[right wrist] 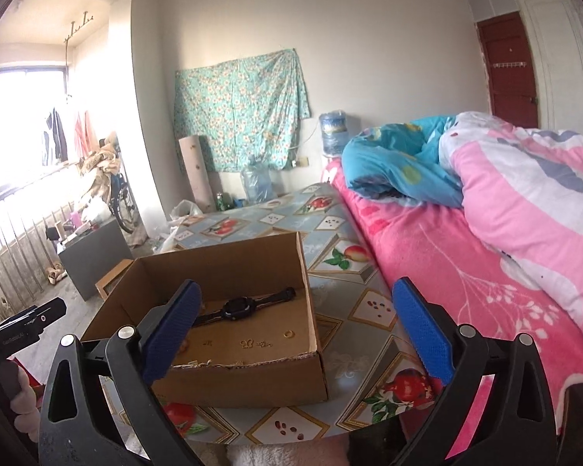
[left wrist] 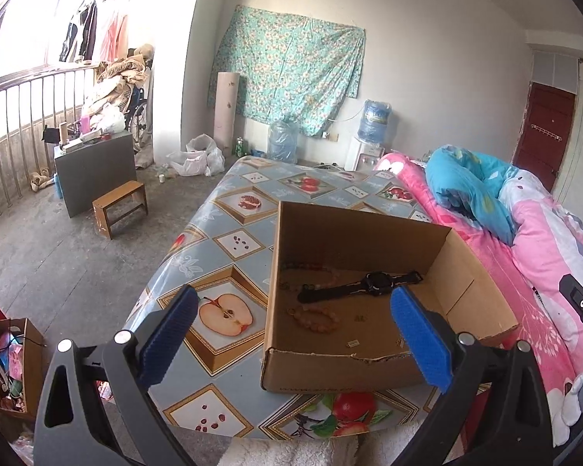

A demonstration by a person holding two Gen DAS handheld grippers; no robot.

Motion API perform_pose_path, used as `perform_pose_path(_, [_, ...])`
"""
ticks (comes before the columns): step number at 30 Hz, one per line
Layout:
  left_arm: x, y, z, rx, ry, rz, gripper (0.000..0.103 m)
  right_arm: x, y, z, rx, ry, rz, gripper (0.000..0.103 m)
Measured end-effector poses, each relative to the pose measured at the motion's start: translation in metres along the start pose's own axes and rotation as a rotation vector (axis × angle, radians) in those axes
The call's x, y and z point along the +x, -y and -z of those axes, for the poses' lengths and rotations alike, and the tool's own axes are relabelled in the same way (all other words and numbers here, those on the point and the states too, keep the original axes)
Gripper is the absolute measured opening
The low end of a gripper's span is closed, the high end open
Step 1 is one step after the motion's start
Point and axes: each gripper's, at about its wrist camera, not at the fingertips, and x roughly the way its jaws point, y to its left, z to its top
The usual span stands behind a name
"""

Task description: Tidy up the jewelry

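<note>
Jaws of both grippers stand wide apart with nothing between the blue ribbed pads: left gripper [left wrist: 291, 334] hangs over the near edge of the open brown cardboard box [left wrist: 369, 233], right gripper [right wrist: 297, 334] sits near the same box's right front corner, both clear of the contents. The box rests on a desk covered in a grey-blue fruit-print oilcloth [left wrist: 229, 240], beside a bed with a pink floral quilt [right wrist: 505, 233]. Jewelry is all inside the box: black wristwatch with a dark strap [left wrist: 373, 285] lying flat across the far middle, a pale orange beaded bracelet [left wrist: 315, 316] nearer left, another string of mixed-colour beads [left wrist: 311, 270] against the far-left wall, a small gold ring [right wrist: 288, 334] toward the right side, a tiny gold butterfly-shaped piece [right wrist: 247, 343] near the middle, plus a few small bits near the front edge, too small to identify. Handling guess: watch is light, stiff at the case, floppy at the strap, so pinch across the case or the strap just beside it. Bead strings are light, limp and likely to roll, take them across the bunched beads. Ring and small charms are tiny, hard and slippery, likely to skate on the cardboard; pinch edge-on with care. Writing: faint print along the box's near outer wall, unreadable; small white lettering on the other gripper's body at the left edge of the right view, not legible either.
</note>
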Motion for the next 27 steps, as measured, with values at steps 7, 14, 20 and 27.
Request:
perform_pose_path(7, [0.0, 0.013, 0.016, -0.015, 0.038, -0.066, 0.097, 0.017, -0.013, 0.027, 0.006, -0.112, -0.053, 0.095])
perform_pose_path(14, [0.035, 0.018, 0.04, -0.02, -0.196, -0.042, 0.097, 0.05, -0.025, 0.051, 0.015, -0.313, -0.064, 0.095])
perform_pose_path(20, [0.047, 0.03, 0.05, 0.025, -0.284, -0.032, 0.097, 0.063, -0.031, 0.062, -0.006, -0.4, -0.034, 0.095])
perform_pose_path(27, [0.064, 0.042, 0.058, 0.046, -0.387, -0.033, 0.097, 0.072, -0.036, 0.068, -0.035, -0.458, -0.02, 0.095])
